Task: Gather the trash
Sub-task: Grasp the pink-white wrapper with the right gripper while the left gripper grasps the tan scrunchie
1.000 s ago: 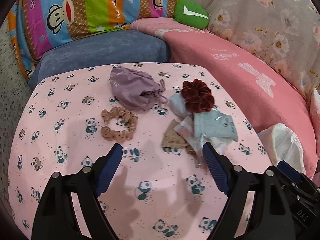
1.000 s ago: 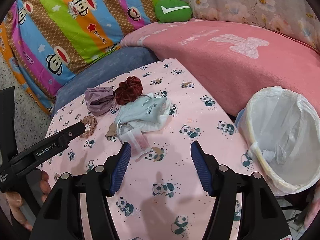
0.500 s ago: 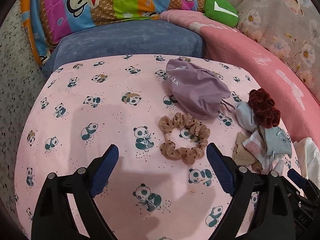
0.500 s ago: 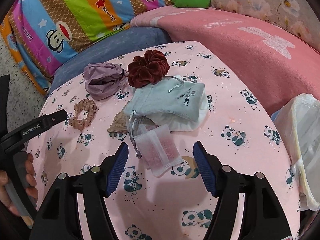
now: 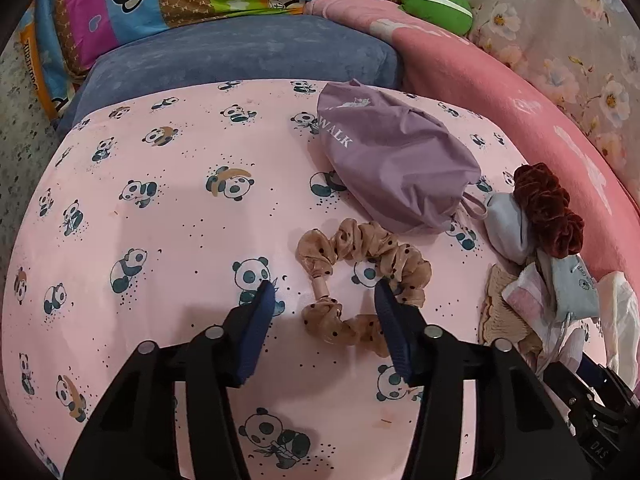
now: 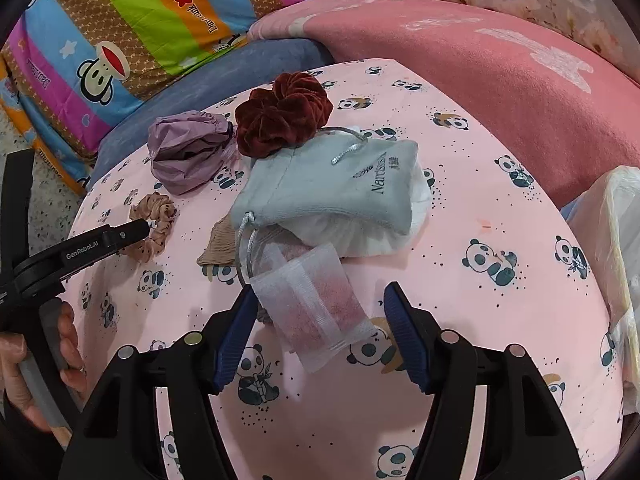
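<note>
Left hand-held gripper [image 5: 323, 294], jaws just narrowed but not yet clamped, straddling the near part of a tan dotted scrunchie [image 5: 362, 280] on the panda-print surface [image 5: 160, 220]; a purple pouch [image 5: 396, 164] lies beyond it. Right hand-held gripper [image 6: 320, 298], jaws closing slightly and still released, with a white sachet [image 6: 316, 306] between its tips, untouched by the right pad; a grey pouch [image 6: 340, 196] just ahead, a lined bin [image 6: 616, 240] to its right.
</note>
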### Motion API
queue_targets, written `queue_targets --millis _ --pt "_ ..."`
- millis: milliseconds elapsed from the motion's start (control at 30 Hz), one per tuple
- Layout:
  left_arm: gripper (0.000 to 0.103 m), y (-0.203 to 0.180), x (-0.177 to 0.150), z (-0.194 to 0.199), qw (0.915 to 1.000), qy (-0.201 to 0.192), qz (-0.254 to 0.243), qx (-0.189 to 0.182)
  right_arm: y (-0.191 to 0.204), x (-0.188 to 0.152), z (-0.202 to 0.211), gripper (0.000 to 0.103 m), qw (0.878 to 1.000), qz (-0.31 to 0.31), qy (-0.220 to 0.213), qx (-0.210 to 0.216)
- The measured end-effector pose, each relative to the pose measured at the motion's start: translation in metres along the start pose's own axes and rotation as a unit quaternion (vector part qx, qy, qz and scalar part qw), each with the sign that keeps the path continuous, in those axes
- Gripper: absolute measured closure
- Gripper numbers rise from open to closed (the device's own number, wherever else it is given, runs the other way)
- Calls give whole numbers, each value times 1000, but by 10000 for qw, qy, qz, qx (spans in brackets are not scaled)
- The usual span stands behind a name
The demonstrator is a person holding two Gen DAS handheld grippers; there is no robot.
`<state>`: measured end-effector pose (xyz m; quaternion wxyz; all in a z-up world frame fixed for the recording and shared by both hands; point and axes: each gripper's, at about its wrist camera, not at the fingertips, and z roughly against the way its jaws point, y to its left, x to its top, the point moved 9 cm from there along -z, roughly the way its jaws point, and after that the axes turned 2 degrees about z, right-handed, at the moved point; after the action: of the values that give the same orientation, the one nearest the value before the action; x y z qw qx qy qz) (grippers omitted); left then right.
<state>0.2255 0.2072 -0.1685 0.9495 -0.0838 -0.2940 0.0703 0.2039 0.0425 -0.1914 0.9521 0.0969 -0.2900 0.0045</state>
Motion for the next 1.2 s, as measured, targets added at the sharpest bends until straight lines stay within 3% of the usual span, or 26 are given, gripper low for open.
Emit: queue_targets --millis 67,133,267,733,1200 --pt "76 -2 -2 1 10000 53 -27 -39 2 -2 0 63 9999 40 65 66" --pt "89 -5 -4 2 9999 99 -16 -90 4 -4 3 70 9999 27 70 134" --pt "91 -10 -7 11 9999 40 -44 -83 10 -6 13 77 9997 81 -26 210" --pt "93 -59 -10 61 9980 -352 -398 -343 12 6 94 79 9956 -61 -780 506" --pt "93 -144 -18 101 9900 -619 -1066 -679 -41 36 176 78 9864 -324 -1590 245"
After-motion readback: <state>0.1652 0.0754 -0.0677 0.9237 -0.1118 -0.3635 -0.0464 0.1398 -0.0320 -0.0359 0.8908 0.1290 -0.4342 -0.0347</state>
